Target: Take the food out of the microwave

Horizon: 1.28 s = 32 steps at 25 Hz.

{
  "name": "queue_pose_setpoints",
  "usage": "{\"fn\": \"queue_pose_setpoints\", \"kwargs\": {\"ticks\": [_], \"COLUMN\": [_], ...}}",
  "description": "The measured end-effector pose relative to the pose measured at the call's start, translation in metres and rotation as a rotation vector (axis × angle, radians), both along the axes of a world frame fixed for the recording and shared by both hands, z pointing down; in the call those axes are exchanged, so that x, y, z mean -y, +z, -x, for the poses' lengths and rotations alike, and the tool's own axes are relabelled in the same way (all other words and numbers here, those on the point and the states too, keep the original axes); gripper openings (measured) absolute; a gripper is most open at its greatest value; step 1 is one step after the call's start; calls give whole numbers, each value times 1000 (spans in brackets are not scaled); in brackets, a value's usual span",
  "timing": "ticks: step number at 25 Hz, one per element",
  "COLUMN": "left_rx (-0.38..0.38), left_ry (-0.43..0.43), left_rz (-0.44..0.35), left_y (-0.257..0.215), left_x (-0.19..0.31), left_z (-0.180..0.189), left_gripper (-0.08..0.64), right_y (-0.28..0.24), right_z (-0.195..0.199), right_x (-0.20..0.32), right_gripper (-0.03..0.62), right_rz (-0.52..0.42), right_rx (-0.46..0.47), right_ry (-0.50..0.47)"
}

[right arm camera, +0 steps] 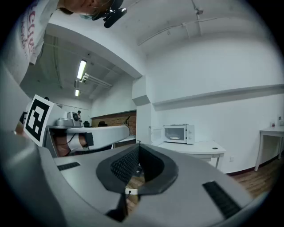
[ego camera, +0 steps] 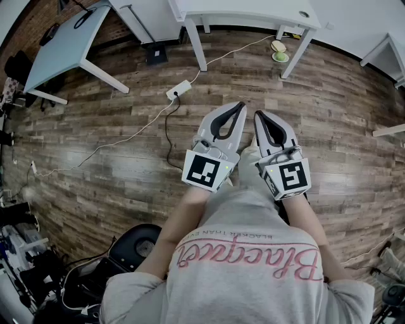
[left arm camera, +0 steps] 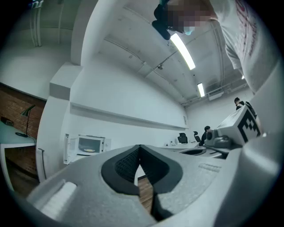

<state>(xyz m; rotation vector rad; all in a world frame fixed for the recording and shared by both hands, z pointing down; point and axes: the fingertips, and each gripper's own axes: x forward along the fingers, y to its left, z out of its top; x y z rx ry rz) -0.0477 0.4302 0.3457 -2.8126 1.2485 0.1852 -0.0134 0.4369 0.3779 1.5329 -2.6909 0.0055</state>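
The white microwave [left arm camera: 88, 145] stands far off on a white table, its door [left arm camera: 67, 148] swung open to the left. A pale plate of food [left arm camera: 89, 150] shows inside. In the right gripper view the same microwave [right arm camera: 178, 133] sits on the table top with the food [right arm camera: 175, 138] in its cavity. In the head view both grippers are held side by side over the wooden floor, far from the microwave. My left gripper [ego camera: 240, 105] is shut with nothing in it, and so is my right gripper [ego camera: 258, 115].
A white table [ego camera: 253, 14] stands ahead and a grey-blue one [ego camera: 63, 44] at the left. A white power strip [ego camera: 179, 90] with cables lies on the floor. A green and yellow object [ego camera: 279, 52] sits by a table leg. A black chair [ego camera: 136, 243] is behind, lower left.
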Motion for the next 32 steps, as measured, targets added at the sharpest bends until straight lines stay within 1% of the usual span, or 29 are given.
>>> {"fn": "queue_pose_setpoints", "kwargs": {"ticks": [7, 12, 15, 20, 23, 28, 32], "left_rx": [41, 30, 30, 25, 33, 21, 31], "left_ry": [-6, -25, -35, -42, -49, -57, -71], "left_rz": [-1, 18, 14, 25, 45, 60, 44], "left_y": [7, 12, 12, 14, 21, 19, 17], "left_x": [-16, -10, -1, 25, 43, 83, 113], "left_z": [6, 13, 12, 6, 1, -8, -18], "left_gripper": [3, 3, 3, 3, 3, 3, 3], "right_y": [7, 8, 11, 14, 19, 16, 12], "right_z": [8, 13, 11, 8, 2, -8, -17], "right_x": [-16, -15, -7, 19, 37, 79, 112], "right_gripper": [9, 9, 9, 9, 9, 9, 9], "right_rz": [18, 19, 26, 31, 52, 61, 67], "right_rx": [10, 23, 28, 26, 22, 24, 49], "right_ry": [-9, -26, -26, -38, -39, -47, -65]}}
